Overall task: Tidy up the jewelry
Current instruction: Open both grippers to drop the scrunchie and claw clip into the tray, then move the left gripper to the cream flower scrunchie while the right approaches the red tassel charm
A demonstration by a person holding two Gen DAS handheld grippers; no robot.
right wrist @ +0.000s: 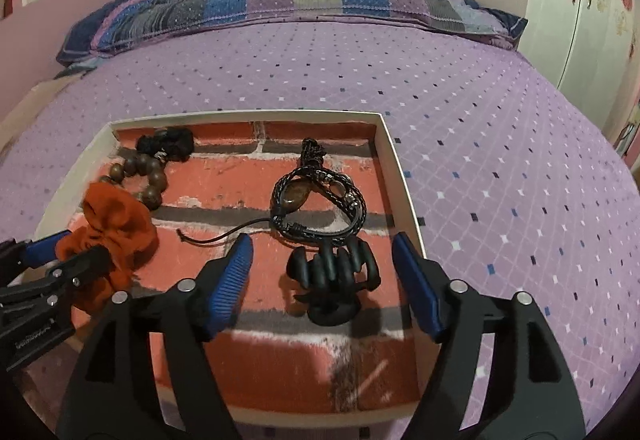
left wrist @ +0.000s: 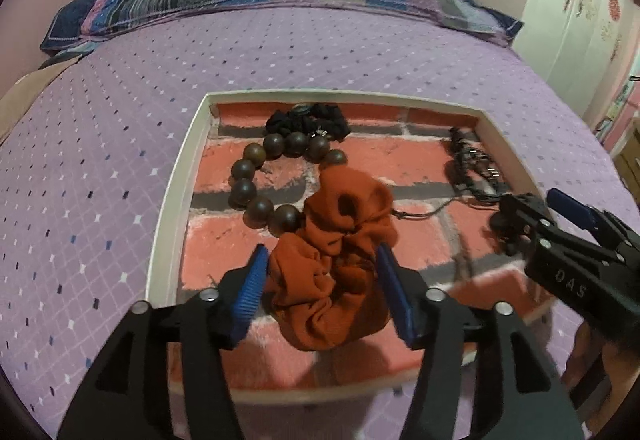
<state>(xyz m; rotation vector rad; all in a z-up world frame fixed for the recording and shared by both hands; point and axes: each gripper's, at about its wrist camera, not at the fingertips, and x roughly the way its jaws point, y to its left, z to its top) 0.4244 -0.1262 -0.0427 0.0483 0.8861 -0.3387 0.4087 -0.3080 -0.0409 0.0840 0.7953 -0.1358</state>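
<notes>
A shallow white-rimmed tray (right wrist: 394, 160) with a red brick-pattern floor sits on a purple diamond-print bedspread (right wrist: 500, 144) and holds all the jewelry and hair pieces. At the tray's near left lies a rust-orange fabric scrunchie (left wrist: 340, 260), crumpled and thick-folded, partly overlapping a bracelet of large dark wooden beads (left wrist: 260, 184); past the beads, in the tray's far left corner, is a black scrunchie (left wrist: 308, 124). The left gripper (left wrist: 320, 292) straddles the orange scrunchie with its blue pads spread apart on either side of the cloth, not pinching it. Toward the tray's right side, a braided black leather bracelet (right wrist: 320, 200) with metal beads and what looks like a brown stone pendant lies coiled, a thin black cord trailing from it toward the tray's middle. Just nearer than it rests a black claw hair clip (right wrist: 334, 280). The right gripper (right wrist: 322, 280) has its fingers wide apart on both sides of the clip, clear of it. A patchwork pillow (right wrist: 280, 4) lies beyond the tray.
</notes>
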